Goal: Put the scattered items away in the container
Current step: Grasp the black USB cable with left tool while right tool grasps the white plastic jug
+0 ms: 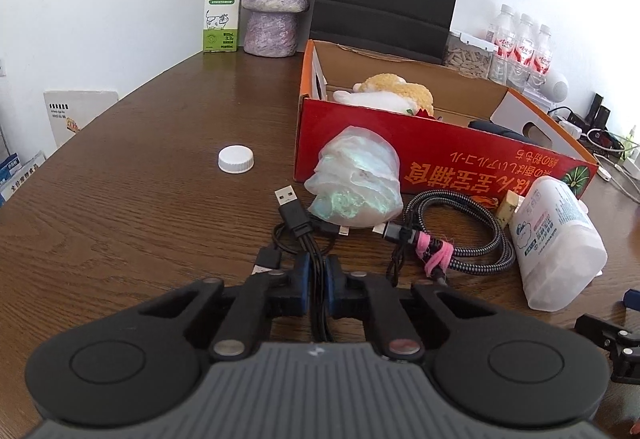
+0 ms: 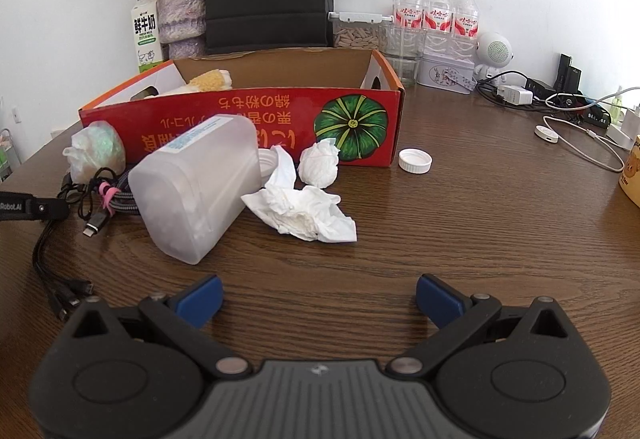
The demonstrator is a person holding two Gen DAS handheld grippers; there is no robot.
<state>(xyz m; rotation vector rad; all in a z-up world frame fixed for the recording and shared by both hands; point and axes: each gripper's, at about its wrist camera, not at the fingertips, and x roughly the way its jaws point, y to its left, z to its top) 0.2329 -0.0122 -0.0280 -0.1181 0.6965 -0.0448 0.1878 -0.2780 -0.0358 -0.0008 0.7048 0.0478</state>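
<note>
left gripper point(image 1: 318, 275) pinches black multi-plug cable point(image 1: 296, 219) on table point(image 1: 140, 199), near red box point(image 1: 400, 143) front wall. right gripper point(image 2: 319, 299) spread over bare wood; only right view shows crumpled tissues point(image 2: 308, 211).

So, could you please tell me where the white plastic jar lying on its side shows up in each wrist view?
Left wrist view: the white plastic jar lies at the right, just right of the braided cable coil.
Right wrist view: the jar lies left of centre, beside the crumpled tissues.
Shared landmark: the red cardboard box directly behind it.
</note>
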